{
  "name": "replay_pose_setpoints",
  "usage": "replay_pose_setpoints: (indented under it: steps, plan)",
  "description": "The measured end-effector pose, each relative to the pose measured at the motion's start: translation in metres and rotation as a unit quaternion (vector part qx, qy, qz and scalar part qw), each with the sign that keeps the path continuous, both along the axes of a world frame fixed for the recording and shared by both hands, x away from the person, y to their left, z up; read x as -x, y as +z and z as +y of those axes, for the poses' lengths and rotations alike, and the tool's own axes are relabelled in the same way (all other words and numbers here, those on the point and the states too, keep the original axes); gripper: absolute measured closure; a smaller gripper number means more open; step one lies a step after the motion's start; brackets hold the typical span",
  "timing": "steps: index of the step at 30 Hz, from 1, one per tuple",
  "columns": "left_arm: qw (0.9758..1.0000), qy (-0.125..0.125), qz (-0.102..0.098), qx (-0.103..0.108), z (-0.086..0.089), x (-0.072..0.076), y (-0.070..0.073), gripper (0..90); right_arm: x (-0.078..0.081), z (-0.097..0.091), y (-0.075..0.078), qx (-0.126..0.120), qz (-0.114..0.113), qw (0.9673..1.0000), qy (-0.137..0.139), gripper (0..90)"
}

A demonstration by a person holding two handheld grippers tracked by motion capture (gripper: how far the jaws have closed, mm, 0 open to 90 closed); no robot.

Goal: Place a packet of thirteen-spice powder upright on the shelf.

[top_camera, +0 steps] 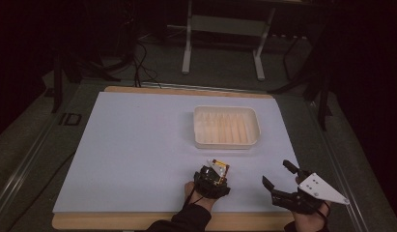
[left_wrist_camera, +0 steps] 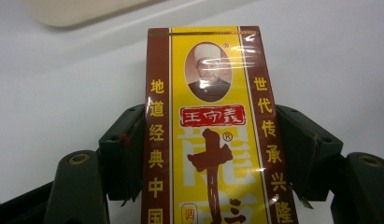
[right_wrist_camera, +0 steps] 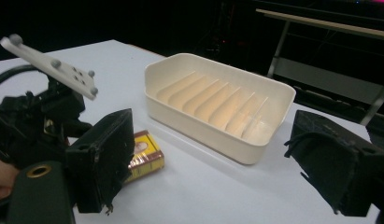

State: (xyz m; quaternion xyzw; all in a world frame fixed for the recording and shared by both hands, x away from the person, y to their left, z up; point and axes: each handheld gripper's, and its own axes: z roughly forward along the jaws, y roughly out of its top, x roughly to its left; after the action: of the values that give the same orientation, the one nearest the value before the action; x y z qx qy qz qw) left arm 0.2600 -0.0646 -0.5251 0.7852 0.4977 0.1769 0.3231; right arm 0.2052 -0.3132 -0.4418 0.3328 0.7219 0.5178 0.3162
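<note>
A small yellow and brown box (top_camera: 220,169) with red and yellow Chinese print and an oval portrait lies low over the white sheet near the front edge. My left gripper (top_camera: 211,180) is shut on it. In the left gripper view the box (left_wrist_camera: 210,116) sits between the two black jaws, which press on its long sides. My right gripper (top_camera: 276,172) hovers to the right of the box, open wide with nothing in it. In the right gripper view the box (right_wrist_camera: 145,154) shows past the left jaw, beside the left gripper (right_wrist_camera: 45,116).
A cream ribbed tray (top_camera: 226,144) stands empty on the white sheet (top_camera: 138,145) beyond both grippers, also seen as the tray (right_wrist_camera: 213,140) in the right gripper view. A white metal stand (top_camera: 224,24) stands on the floor behind the table.
</note>
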Motion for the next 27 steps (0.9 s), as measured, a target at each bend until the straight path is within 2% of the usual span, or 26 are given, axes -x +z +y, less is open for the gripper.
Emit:
replay_pose_setpoints:
  steps: [7, 8, 13, 18, 22, 27]
  plan:
    - [0.9998, -0.01, -0.011, 0.012, 0.01, 0.0, 0.013, 32.7, 0.0, 0.0, 0.0, 0.0, 0.002, 1.0, 0.0, 14.4]
    - [0.9996, -0.016, -0.017, 0.015, 0.016, 0.0, 0.018, 32.7, -0.001, 0.001, -0.001, 0.0, 0.003, 1.0, 0.0, 14.4]
    - [0.9994, -0.018, -0.022, 0.02, 0.023, 0.0, 0.023, 32.7, -0.001, 0.001, -0.001, 0.001, 0.003, 1.0, 0.001, 14.4]
    - [0.9976, -0.038, -0.04, 0.042, 0.036, 0.005, 0.034, 32.7, -0.001, 0.001, -0.001, 0.002, 0.005, 1.0, 0.001, 14.4]
    - [0.9969, -0.043, -0.047, 0.047, 0.043, 0.009, 0.041, 32.7, -0.002, 0.003, -0.002, 0.003, 0.006, 1.0, 0.001, 14.4]
    - [0.9945, -0.054, -0.064, 0.064, 0.051, 0.014, 0.047, 32.7, -0.001, 0.005, -0.002, 0.005, 0.006, 1.0, 0.003, 14.4]
